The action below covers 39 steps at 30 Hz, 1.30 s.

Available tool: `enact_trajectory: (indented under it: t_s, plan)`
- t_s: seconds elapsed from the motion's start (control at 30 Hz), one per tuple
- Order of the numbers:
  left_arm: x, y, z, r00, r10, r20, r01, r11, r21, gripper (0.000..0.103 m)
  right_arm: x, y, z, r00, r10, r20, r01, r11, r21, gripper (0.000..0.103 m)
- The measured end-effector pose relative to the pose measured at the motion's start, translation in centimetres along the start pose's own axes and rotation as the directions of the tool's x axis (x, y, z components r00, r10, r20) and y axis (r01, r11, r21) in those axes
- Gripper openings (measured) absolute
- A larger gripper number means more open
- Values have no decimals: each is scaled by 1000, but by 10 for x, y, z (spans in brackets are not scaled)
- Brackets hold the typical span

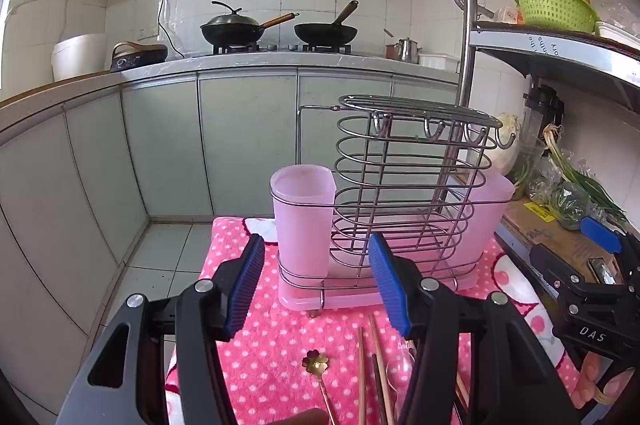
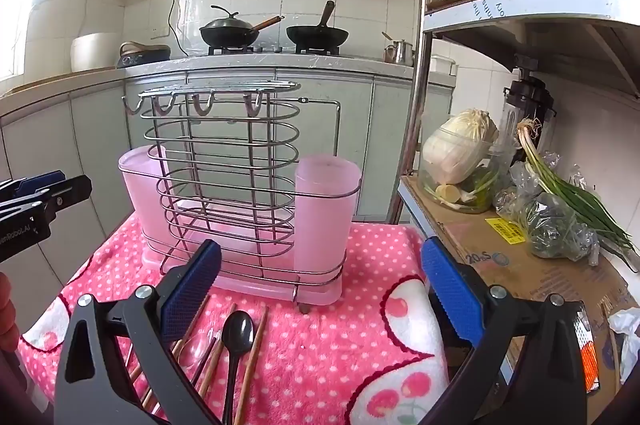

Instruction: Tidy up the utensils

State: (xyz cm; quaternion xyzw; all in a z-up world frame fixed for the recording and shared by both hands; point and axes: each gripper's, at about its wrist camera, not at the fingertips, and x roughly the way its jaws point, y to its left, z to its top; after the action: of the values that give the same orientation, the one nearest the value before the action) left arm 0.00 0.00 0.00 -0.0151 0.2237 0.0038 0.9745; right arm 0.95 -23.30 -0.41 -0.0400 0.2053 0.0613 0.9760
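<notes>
Hovering with jaws apart and empty, left tongs and right tongs face the wire utensil rack at frame centre on the pink dotted towel, with chopsticks, black spoon and gold spoon lying loose at lower centre.

Two handheld tongs side by side. The left tongs have blue-padded fingers spread wide apart, holding nothing. The right tongs are likewise spread wide and empty, level with the left pair.
</notes>
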Motion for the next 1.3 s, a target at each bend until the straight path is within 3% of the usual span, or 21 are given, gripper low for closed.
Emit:
enact_trajectory:
  t_s: [1.3]
  plan:
    - [-6,-1,4,1000,-12,9,12,1000,-7,54,-4,4,4,1000,-1,13,2,1000,-24,101]
